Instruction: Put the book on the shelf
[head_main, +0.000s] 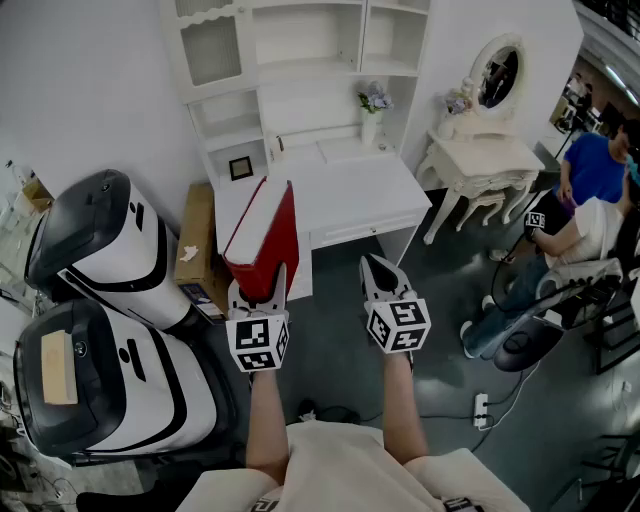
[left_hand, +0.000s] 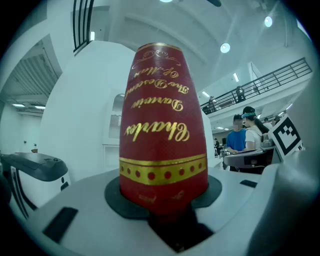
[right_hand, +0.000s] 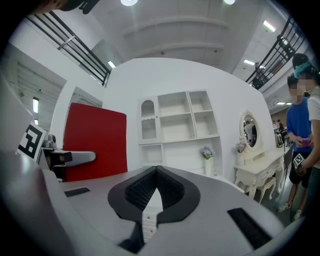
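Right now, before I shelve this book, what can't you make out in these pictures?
- Shelf: its top is cut off by the head view's upper edge; in the left gripper view the book hides most of it.
- Left claw: the book's spine covers where it grips, left gripper view.
- Small frame on the shelf: too small in the head view to tell what it shows.

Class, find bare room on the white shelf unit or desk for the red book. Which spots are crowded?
The open middle shelves and the upper right cubby look bare. The desktop is free between the small frame and the flower vase. Left of it, a cardboard box and white machines crowd the floor.
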